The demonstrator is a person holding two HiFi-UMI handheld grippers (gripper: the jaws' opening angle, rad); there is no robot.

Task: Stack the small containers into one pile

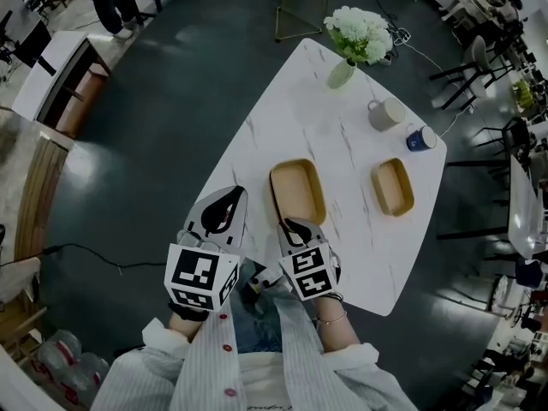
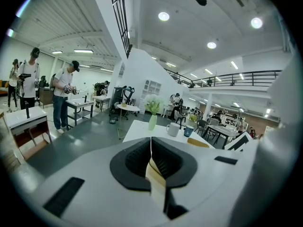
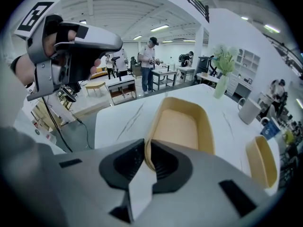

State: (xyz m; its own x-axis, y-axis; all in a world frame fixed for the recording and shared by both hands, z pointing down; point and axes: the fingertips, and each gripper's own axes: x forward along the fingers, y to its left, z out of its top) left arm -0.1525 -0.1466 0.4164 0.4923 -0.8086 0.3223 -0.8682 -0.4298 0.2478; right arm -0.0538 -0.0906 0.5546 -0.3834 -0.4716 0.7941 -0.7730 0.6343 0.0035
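Two tan oblong containers lie on the white marble table (image 1: 282, 101): a larger one (image 1: 297, 190) near me and a smaller one (image 1: 393, 186) to its right, a gap apart. My right gripper (image 1: 295, 227) is shut on the near rim of the larger container (image 3: 180, 126), which rests flat on the table. The smaller container (image 3: 262, 161) shows at the right edge of the right gripper view. My left gripper (image 1: 224, 208) hangs beyond the table's left edge, shut, with nothing between its jaws (image 2: 151, 148). It appears high at the left (image 3: 102, 41) in the right gripper view.
A grey mug (image 1: 387, 112), a blue cup (image 1: 420, 139) and a vase of white flowers (image 1: 358, 37) stand at the table's far end. Dark floor surrounds the table. Chairs and other tables stand off to the right, and people work at benches far away.
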